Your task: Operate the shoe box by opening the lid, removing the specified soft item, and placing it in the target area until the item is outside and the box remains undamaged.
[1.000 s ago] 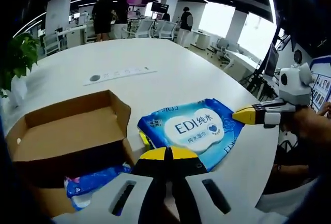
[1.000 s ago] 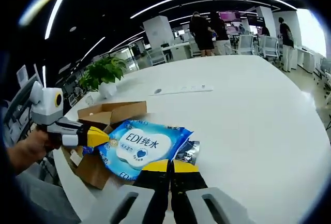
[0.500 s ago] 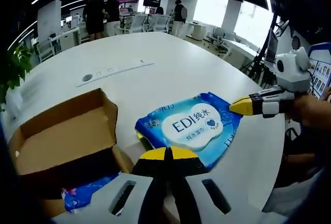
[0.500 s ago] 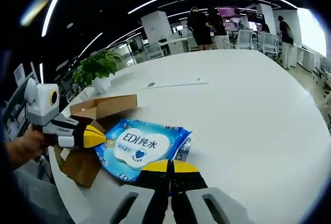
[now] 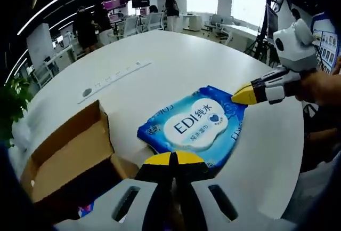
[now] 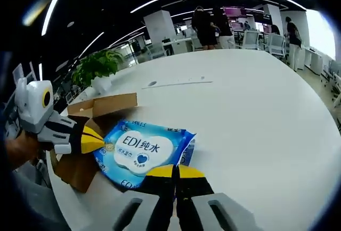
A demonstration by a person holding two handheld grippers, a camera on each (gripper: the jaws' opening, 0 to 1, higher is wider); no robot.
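Note:
A blue and white wipes pack (image 5: 194, 127) marked EDI lies flat just over the white table (image 5: 176, 55), beside the open brown shoe box (image 5: 69, 153). My left gripper (image 5: 171, 159) is shut on the pack's near edge. In the left gripper view the right gripper (image 5: 238, 95) comes in from the right, its yellow tips pinched on the pack's far corner. In the right gripper view my right gripper (image 6: 175, 171) is shut at the pack (image 6: 141, 150), with the left gripper (image 6: 100, 143) closed on its left edge in front of the box (image 6: 104, 105).
A second blue packet (image 5: 85, 209) peeks out of the box. A flat power strip (image 5: 114, 76) lies mid-table. A potted plant (image 6: 98, 65) stands at the table's edge behind the box. People and office chairs are far behind the table.
Both grippers have carried the wipes pack a little further from the box. The box now sits lower and more to the left in the left gripper view.

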